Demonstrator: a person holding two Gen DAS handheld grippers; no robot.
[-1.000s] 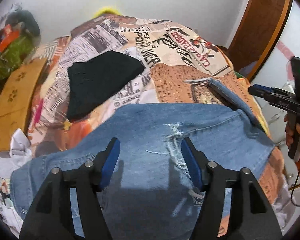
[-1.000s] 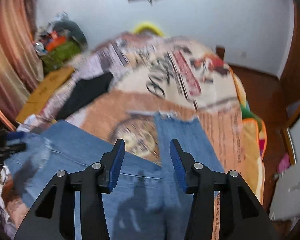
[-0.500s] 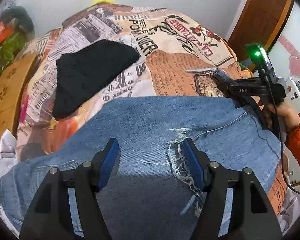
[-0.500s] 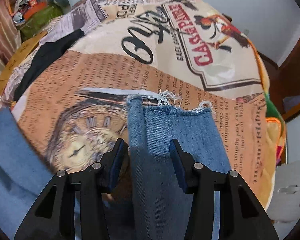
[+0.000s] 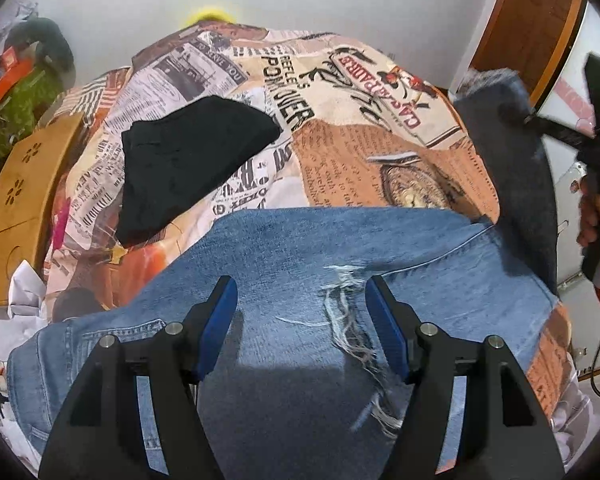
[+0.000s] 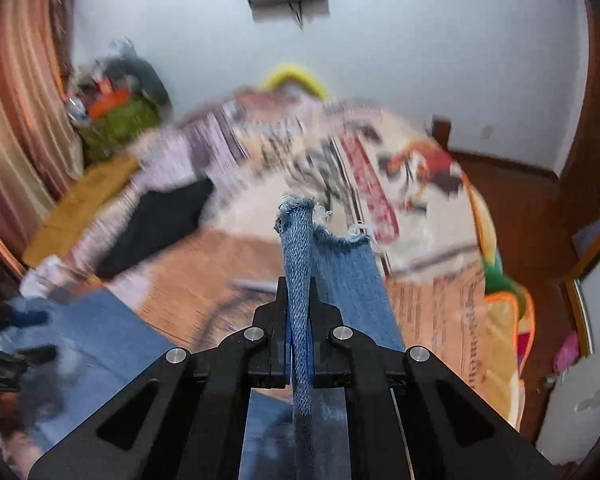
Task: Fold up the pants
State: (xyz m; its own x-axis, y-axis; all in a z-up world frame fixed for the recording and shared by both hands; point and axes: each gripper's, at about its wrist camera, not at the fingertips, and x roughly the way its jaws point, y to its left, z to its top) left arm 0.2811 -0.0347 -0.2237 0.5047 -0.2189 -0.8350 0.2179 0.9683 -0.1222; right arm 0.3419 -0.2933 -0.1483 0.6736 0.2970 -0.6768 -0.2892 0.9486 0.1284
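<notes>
One jeans leg [image 6: 300, 248] pinched in my right gripper [image 6: 299, 344]; left gripper [image 5: 300, 316] gapes wide over the thigh; lift evenly, fold hem toward waistband.

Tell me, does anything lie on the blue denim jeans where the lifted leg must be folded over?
Nothing visible does. The blue denim jeans lie bare under the open left gripper. The folded black cloth rests apart on the printed bedspread. The right gripper holds the frayed leg hem.
</notes>
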